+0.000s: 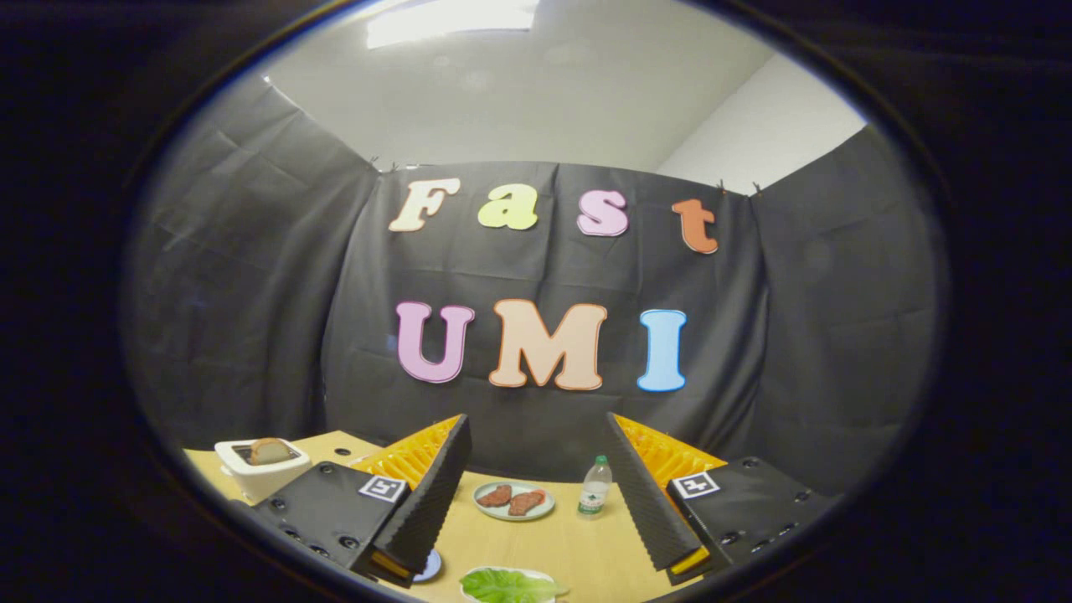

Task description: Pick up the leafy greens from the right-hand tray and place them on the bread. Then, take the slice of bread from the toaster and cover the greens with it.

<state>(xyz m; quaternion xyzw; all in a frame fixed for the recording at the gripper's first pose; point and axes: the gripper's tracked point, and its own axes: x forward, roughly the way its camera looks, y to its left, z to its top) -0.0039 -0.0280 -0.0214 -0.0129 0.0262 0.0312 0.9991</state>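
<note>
Fingers of my tool (536, 502) stand spread wide apart, released, with nothing between them, held level above the table (553, 548) and looking straight toward the booth's back wall.

Between the fingers, farther along the table, sits a small round plate (513, 501) carrying two reddish-brown slices of meat (511, 499), lying side by side. Just beside that plate, toward my right finger, a clear water bottle (594, 487) stands upright.

Nearest to me, below the gap between the fingers, the leafy greens (507, 585) lie on a white tray (536, 575); I am well above them and not touching. By my left finger's tip a bit of another dish (429, 567) peeks out.

Off beyond my left finger stands the white toaster (260, 466), with a slice of bread (270, 450) poking up out of its slot.
</note>
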